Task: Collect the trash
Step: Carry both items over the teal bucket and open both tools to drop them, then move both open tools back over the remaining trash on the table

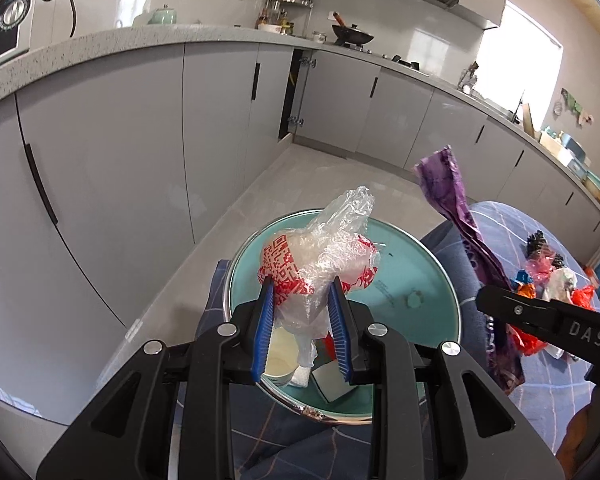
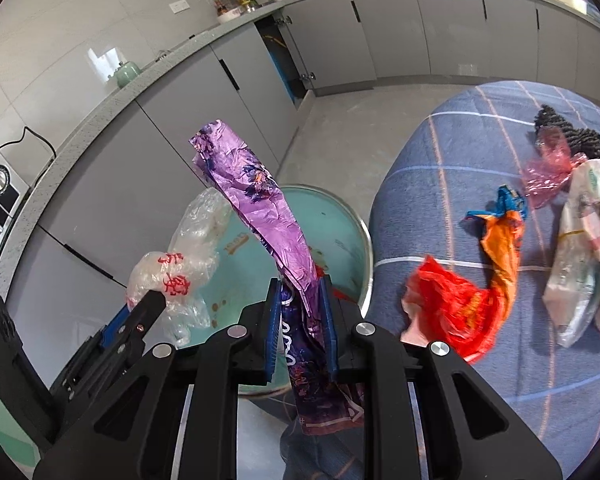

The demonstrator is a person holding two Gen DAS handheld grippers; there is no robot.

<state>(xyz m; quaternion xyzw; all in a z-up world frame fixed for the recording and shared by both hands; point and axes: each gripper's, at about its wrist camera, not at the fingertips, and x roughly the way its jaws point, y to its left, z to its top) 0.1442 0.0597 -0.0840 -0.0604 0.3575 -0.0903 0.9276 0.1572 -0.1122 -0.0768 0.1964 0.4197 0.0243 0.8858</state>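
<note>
My left gripper (image 1: 302,292) is shut on a clear plastic bag with red print (image 1: 320,256), held above the teal trash bin (image 1: 428,280). A cup and bits of white trash lie at the bin's bottom. My right gripper (image 2: 300,292) is shut on a long purple foil wrapper (image 2: 260,204), which sticks up above the same teal bin (image 2: 340,224). In the right wrist view the left gripper (image 2: 140,312) and its clear bag (image 2: 184,252) show at the left. The right gripper's finger (image 1: 540,316) and the purple wrapper (image 1: 452,204) show at the right of the left wrist view.
A blue checked cloth (image 2: 460,152) covers the surface at the right, with a red wrapper (image 2: 452,308), an orange and blue wrapper (image 2: 500,240), a pink one (image 2: 548,172) and a pale bag (image 2: 580,248) on it. Grey kitchen cabinets (image 1: 120,140) run behind, with tiled floor (image 1: 300,176) between.
</note>
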